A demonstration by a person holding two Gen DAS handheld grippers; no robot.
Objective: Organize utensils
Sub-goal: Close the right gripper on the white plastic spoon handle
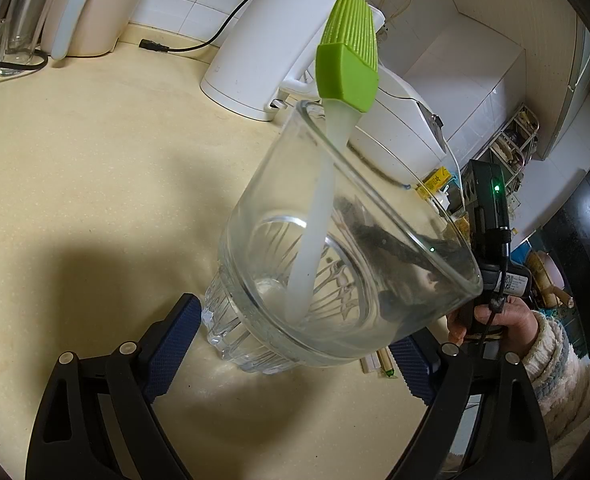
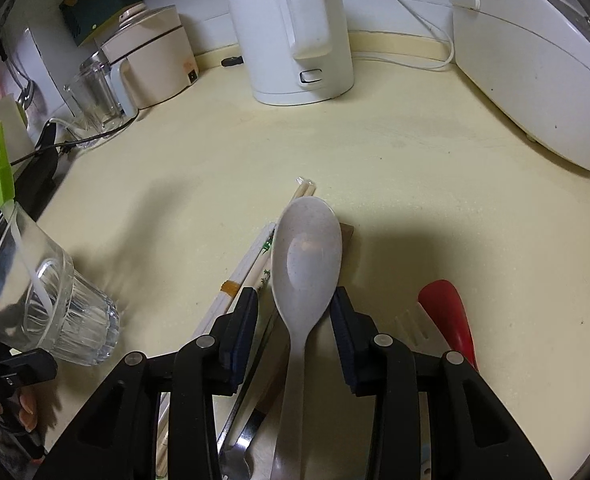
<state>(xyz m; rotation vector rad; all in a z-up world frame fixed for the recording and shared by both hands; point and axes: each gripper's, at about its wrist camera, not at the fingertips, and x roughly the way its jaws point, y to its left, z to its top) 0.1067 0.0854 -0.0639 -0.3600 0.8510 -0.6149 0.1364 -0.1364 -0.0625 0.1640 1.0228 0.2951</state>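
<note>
A clear glass (image 1: 335,240) stands on the cream counter with a green silicone brush (image 1: 347,60) in it, head up. My left gripper (image 1: 295,320) has its blue pads against both sides of the glass's lower part. In the right wrist view the glass (image 2: 55,300) and the brush (image 2: 1,168) are at the far left. A pale grey spoon (image 2: 307,260) lies between the fingers of my right gripper (image 2: 295,294). Its neck is close to the right pad, with a gap on the left side. Chopsticks (image 2: 251,268) lie just left of the spoon.
A red utensil (image 2: 451,320) and a white slotted one (image 2: 411,324) lie right of the gripper, and a metal fork (image 2: 235,460) is beneath it. A white kettle (image 2: 295,28), a rice cooker (image 2: 535,60), a beige pot (image 2: 155,64) and cables line the back wall.
</note>
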